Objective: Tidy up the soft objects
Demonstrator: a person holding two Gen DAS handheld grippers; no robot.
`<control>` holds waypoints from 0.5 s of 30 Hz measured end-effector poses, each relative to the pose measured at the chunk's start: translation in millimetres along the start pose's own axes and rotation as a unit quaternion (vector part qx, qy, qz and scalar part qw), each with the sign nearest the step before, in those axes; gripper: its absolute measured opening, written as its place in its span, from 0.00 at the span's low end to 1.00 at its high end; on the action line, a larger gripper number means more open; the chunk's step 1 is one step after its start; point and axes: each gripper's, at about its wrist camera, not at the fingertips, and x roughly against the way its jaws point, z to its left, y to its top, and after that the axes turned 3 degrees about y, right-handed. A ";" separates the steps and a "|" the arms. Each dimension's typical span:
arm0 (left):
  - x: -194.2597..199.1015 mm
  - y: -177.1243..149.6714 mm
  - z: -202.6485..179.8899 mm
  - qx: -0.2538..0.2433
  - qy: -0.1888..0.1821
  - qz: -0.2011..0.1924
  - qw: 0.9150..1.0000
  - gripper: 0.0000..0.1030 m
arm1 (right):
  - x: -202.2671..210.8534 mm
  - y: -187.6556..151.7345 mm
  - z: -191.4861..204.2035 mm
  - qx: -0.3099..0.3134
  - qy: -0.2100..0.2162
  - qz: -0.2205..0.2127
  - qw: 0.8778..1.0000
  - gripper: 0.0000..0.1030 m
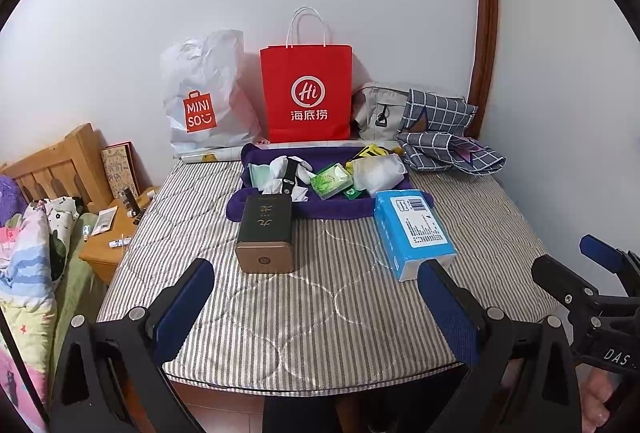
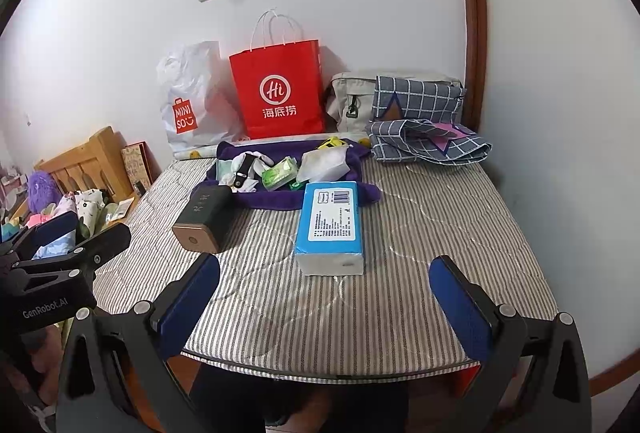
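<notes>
A purple towel point(image 1: 336, 209) point(image 2: 276, 199) lies on the striped mattress point(image 1: 320, 313) point(image 2: 360, 313), heaped with white socks point(image 1: 286, 173) point(image 2: 248, 169), a green tissue pack point(image 1: 331, 180) point(image 2: 279, 173) and a white pouch point(image 1: 378, 171) point(image 2: 324, 163). A blue tissue pack point(image 1: 412, 233) point(image 2: 330, 225) and a dark box point(image 1: 266, 233) point(image 2: 204, 219) sit in front of it. Checked blue-grey cloth point(image 1: 444, 137) point(image 2: 424, 125) is piled at the back right. My left gripper point(image 1: 316, 301) and right gripper point(image 2: 324, 297) hover open over the near edge, holding nothing.
A red paper bag point(image 1: 306, 93) point(image 2: 280, 93), a white plastic bag point(image 1: 204, 101) point(image 2: 188, 101) and a grey bag point(image 1: 378, 111) point(image 2: 352, 101) lean on the back wall. A wooden nightstand point(image 1: 112, 233) and bedding point(image 1: 28, 273) lie left. A wall bounds the right side.
</notes>
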 end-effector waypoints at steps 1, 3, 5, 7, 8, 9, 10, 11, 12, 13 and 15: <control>-0.1 -0.1 -0.2 0.000 0.001 0.000 1.000 1.00 | -0.4 -0.1 0.4 0.000 0.000 0.000 1.000 1.00; 0.3 0.1 -0.3 0.000 0.002 0.000 1.000 1.00 | -0.4 -0.1 0.4 -0.001 0.000 0.000 1.000 1.00; 0.1 0.4 0.0 -0.001 0.001 0.000 1.000 1.00 | 0.1 0.0 0.1 -0.001 0.000 -0.001 1.000 1.00; 0.0 0.3 0.2 0.000 0.001 0.000 1.000 1.00 | 0.0 0.2 -0.1 0.000 0.000 0.000 1.000 1.00; 0.1 0.1 -0.2 0.000 0.000 0.000 1.000 1.00 | 0.2 0.2 0.0 0.000 0.000 0.000 1.000 1.00; 0.2 0.2 -0.1 0.000 0.000 0.000 1.000 1.00 | 0.1 -0.1 0.1 0.000 0.000 -0.001 1.000 1.00; 0.7 0.5 0.1 -0.001 0.000 0.000 1.000 1.00 | 0.1 -0.2 0.1 0.000 0.000 0.000 1.000 1.00; 0.7 0.5 0.0 -0.001 0.001 0.000 1.000 1.00 | 0.2 -0.2 0.1 -0.001 0.001 -0.001 1.000 1.00; 0.8 0.4 -0.2 -0.001 0.001 0.000 1.000 1.00 | 0.1 -0.2 0.1 0.000 0.000 -0.001 1.000 1.00; 0.9 0.4 -0.3 -0.001 0.001 0.000 1.000 1.00 | 0.1 -0.3 0.1 0.000 0.001 -0.001 1.000 1.00; 0.8 0.3 -0.4 -0.001 0.000 0.000 1.000 1.00 | 0.1 -0.4 0.2 0.000 0.000 -0.001 1.000 1.00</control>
